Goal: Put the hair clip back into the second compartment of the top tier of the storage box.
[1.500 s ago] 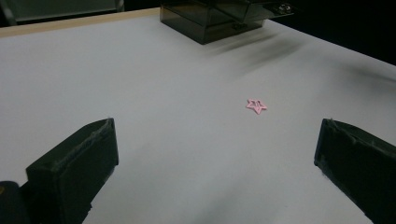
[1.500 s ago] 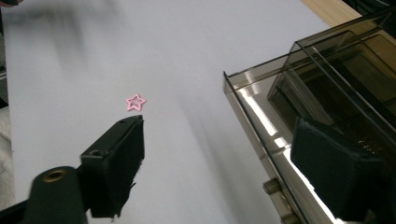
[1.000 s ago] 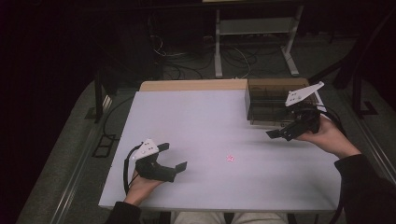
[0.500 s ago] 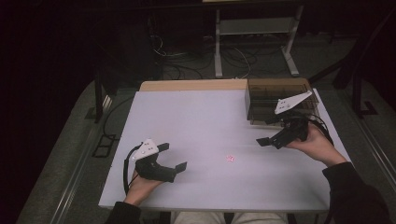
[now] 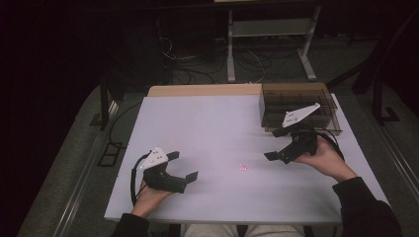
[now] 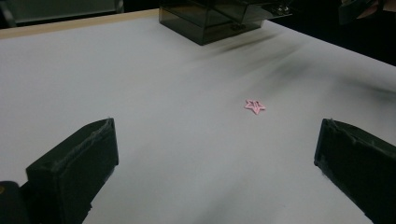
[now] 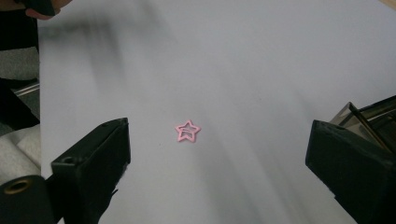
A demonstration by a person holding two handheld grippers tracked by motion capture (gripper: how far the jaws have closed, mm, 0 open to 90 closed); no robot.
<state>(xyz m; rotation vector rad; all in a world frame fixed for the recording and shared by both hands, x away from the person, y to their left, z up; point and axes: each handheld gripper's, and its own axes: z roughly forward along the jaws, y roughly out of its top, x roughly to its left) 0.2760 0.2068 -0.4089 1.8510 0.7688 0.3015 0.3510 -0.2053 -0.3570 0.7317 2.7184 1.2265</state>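
Observation:
A small pink star-shaped clip [image 5: 243,168] lies flat on the white table [image 5: 207,123], a little right of centre; it also shows as the pink star [image 6: 255,106] and the pink star [image 7: 187,131]. My right gripper [image 5: 278,144] hovers to the star's right, open, jaws pointed at it with nothing between them. My left gripper [image 5: 182,165] rests near the front left of the table, open and empty, with the star well ahead of its jaws.
A dark translucent box [image 5: 299,106] with compartments stands at the table's back right, just behind the right gripper; the box [image 6: 219,18] is far off in the left gripper view. A tan board edge [image 5: 205,90] runs along the back. Cables and a metal stand lie beyond.
The right gripper has moved from beside the dark box down and left toward the pink star. The left gripper has stayed in place.

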